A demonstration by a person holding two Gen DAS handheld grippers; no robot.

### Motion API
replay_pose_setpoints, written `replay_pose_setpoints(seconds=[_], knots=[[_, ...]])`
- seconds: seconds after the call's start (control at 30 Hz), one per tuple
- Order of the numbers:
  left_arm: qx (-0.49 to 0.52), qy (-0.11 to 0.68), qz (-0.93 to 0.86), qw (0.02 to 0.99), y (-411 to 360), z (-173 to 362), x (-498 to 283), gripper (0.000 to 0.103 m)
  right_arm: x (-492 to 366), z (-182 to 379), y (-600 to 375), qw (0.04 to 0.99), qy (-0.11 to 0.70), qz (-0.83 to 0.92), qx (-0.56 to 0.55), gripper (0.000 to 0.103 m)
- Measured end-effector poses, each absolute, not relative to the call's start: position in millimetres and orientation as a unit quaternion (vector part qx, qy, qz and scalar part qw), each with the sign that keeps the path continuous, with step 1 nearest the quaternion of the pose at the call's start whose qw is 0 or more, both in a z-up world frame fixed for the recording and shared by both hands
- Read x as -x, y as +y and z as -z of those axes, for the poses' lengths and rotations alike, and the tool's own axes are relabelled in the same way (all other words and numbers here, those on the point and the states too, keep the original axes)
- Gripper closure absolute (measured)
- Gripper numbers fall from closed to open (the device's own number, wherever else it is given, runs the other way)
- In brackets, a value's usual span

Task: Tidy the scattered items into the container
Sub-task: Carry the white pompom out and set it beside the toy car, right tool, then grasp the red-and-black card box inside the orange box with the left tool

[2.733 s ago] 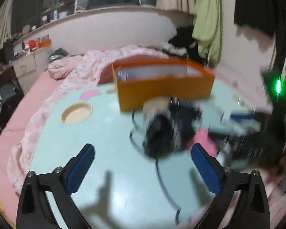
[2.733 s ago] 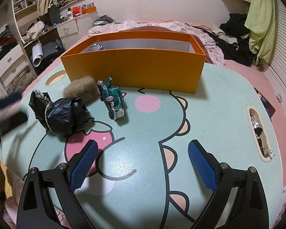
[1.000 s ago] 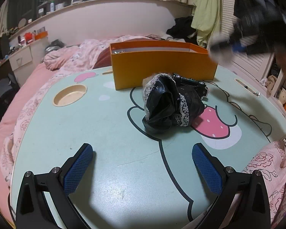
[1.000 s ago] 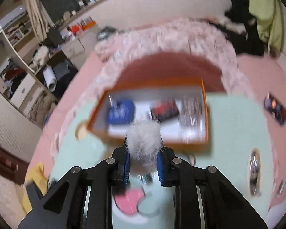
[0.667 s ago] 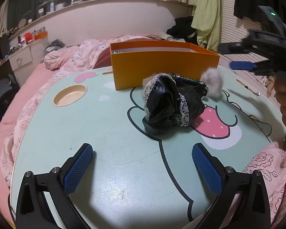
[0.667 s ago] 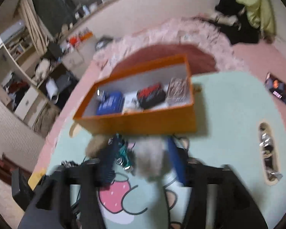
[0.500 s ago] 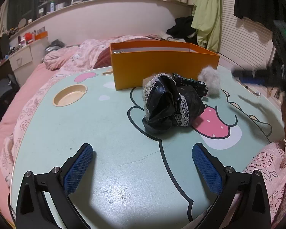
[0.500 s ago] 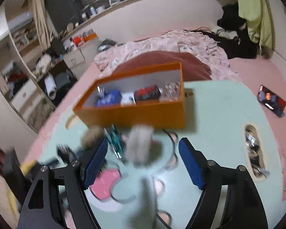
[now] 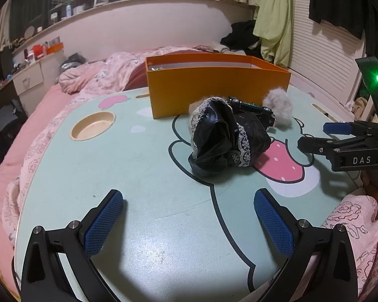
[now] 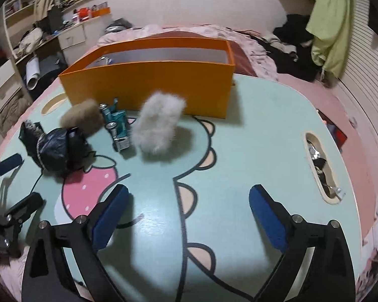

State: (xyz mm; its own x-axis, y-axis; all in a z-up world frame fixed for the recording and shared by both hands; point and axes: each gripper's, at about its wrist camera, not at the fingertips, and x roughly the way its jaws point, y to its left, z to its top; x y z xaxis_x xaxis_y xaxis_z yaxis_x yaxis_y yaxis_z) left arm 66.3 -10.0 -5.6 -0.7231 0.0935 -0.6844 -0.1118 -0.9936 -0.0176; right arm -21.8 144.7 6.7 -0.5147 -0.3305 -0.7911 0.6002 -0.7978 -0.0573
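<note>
The orange box [image 9: 214, 88] [image 10: 148, 85] stands at the far side of the green cartoon table. In front of it lie a grey fluffy ball [image 10: 158, 125] [image 9: 277, 108], a teal toy car [image 10: 117, 128] [image 9: 254, 112], a brown fluffy ball [image 10: 82, 119] and a black lace-trimmed cloth [image 9: 224, 138] [image 10: 58, 151]. My right gripper [image 10: 189, 191] [image 9: 311, 134] hovers low over the table short of the grey ball; its jaws are opening and hold nothing. My left gripper [image 9: 187, 196] [image 10: 20, 181] stands open and empty, short of the black cloth.
A round cup recess [image 9: 93, 128] sits at the table's left, and a slot [image 10: 320, 166] holding small clutter at its right. Pink bedding [image 9: 93, 75] surrounds the table. A small metal thing [image 10: 104, 59] shows in the box's left corner.
The right gripper, which gripped the grey fluffy ball above the box, opened. The ball dropped onto the table in front of the box beside the car. The right gripper sank lower; the left stayed still.
</note>
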Motion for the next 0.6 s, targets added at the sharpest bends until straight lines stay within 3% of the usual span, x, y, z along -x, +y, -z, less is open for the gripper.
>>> replay_pose_setpoints(seconds=[0.33,0.5,0.6], knots=[[0.362,0.098,-0.927,0.018,5,-9,-74,0.000,20,-9,139,0.286,0.168,0.850,-0.409,0.006],[0.336,0.069,-0.938,0.045,-1,-49,-68,0.000,17,-10,150,0.293,0.171,0.848,-0.407,0.006],[0.292,0.064,-0.952,0.062,-1,-81,-58,0.000,14,-11,153,0.300,0.177,0.841,-0.413,0.001]])
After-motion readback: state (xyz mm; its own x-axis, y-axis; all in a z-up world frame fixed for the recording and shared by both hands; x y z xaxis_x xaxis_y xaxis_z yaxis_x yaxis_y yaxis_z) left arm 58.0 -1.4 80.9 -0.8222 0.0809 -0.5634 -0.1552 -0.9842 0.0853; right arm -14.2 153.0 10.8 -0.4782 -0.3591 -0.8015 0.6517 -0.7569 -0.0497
